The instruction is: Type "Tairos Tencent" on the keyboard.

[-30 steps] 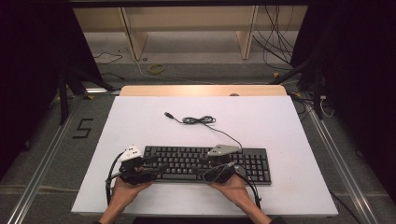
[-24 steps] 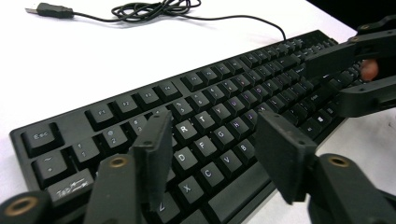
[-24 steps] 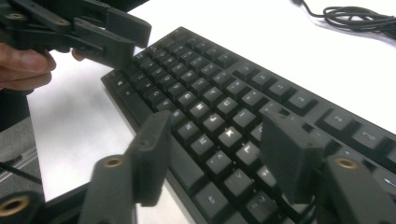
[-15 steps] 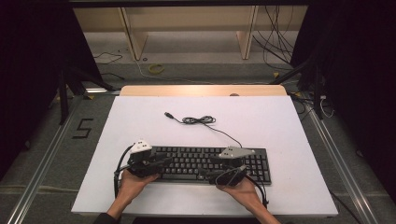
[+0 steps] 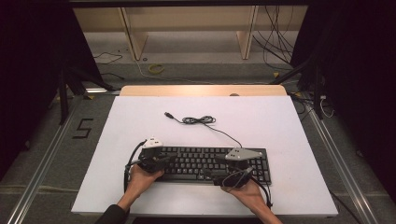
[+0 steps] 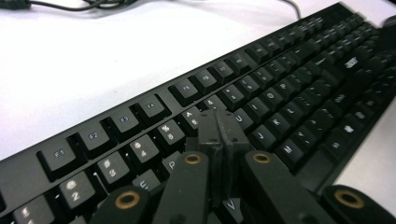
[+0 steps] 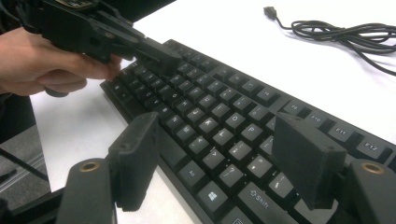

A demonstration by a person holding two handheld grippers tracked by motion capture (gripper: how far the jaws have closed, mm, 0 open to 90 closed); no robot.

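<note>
Keyboard (image 5: 205, 163) sits near the table's (image 5: 280, 121) front edge, cable (image 5: 198, 120) loose behind it. My left claw (image 6: 218, 135) is pinched shut, empty, tips over the number row; right claw (image 7: 224, 154) has just opened wide above the bottom row. Looks like key-poking's barely begun, w/ most keys left.

This is a lab or test bay, a recording rig rather than a home or office. A plain white table top (image 5: 280, 121) sits alone on a grey floor (image 5: 42, 140), with metal floor rails (image 5: 46, 163) running along both sides toward 11 and 1 o'clock. A black "5" floor marking (image 5: 82, 128) lies at 9 o'clock. Black curtains (image 5: 28, 70) close in both flanks. At 12 o'clock stands bare wooden shelving (image 5: 187, 18), with loose cables (image 5: 275, 42) trailing at 1 o'clock and a yellow cable coil (image 5: 156, 68) on the floor.
</note>
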